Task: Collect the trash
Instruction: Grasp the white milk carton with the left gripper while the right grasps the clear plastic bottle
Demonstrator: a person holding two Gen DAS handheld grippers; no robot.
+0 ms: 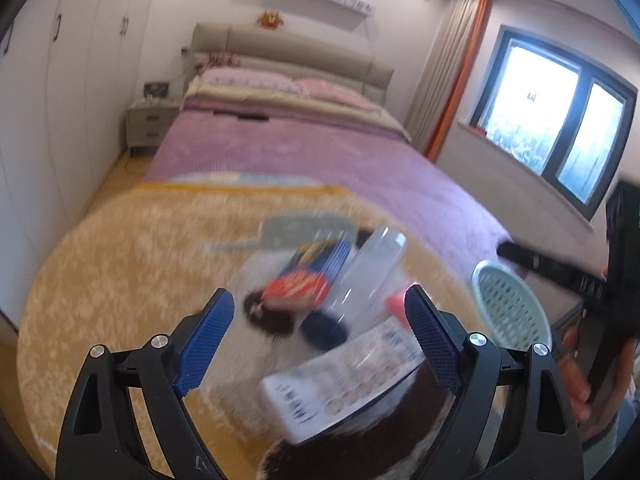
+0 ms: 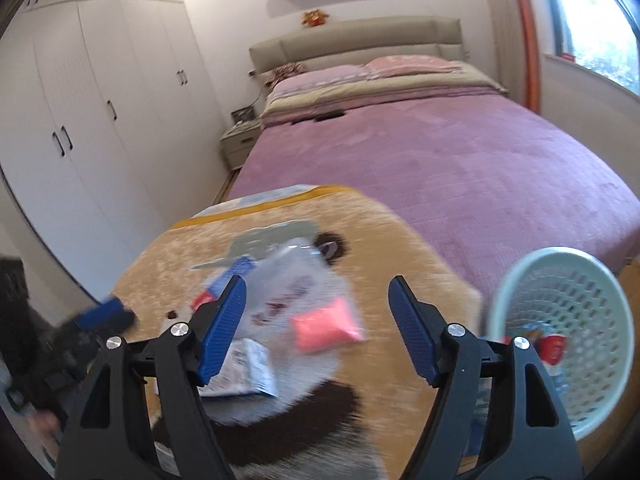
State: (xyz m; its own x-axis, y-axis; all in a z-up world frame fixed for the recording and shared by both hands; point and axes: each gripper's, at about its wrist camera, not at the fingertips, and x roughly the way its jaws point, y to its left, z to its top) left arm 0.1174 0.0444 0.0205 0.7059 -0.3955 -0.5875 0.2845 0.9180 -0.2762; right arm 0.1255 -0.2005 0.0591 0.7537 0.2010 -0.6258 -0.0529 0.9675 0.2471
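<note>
A bedroom with a big bed point(image 2: 460, 152) under a purple cover, and a fluffy yellow blanket point(image 1: 120, 264) spread over the bed's near end. The pictures are blurry.

The trash lies in a small heap on the blanket, near its middle. There is a clear plastic bottle point(image 1: 372, 264) with a red cap, lying on its side. Just beside it lies a blue and red snack packet point(image 1: 308, 276). A white printed wrapper point(image 1: 344, 384) lies at the near side of the heap. In the right camera a pink packet point(image 2: 326, 326) shows there too, next to the clear bottle point(image 2: 280, 284).

A pale green basket point(image 2: 568, 320) with holes stands at the blanket's right edge. It already has some bits inside, 1 of them red.

The left gripper point(image 1: 320, 340) hangs over the heap with its 2 blue pads wide apart. Nothing is between them. The right gripper point(image 2: 316, 328) is spread wide too and holds nothing. A hand point(image 1: 596, 372) holds it, seen at the right edge of the left camera.

White cupboards point(image 2: 80, 120) line the left wall. A window point(image 1: 556, 124) is on the right.
</note>
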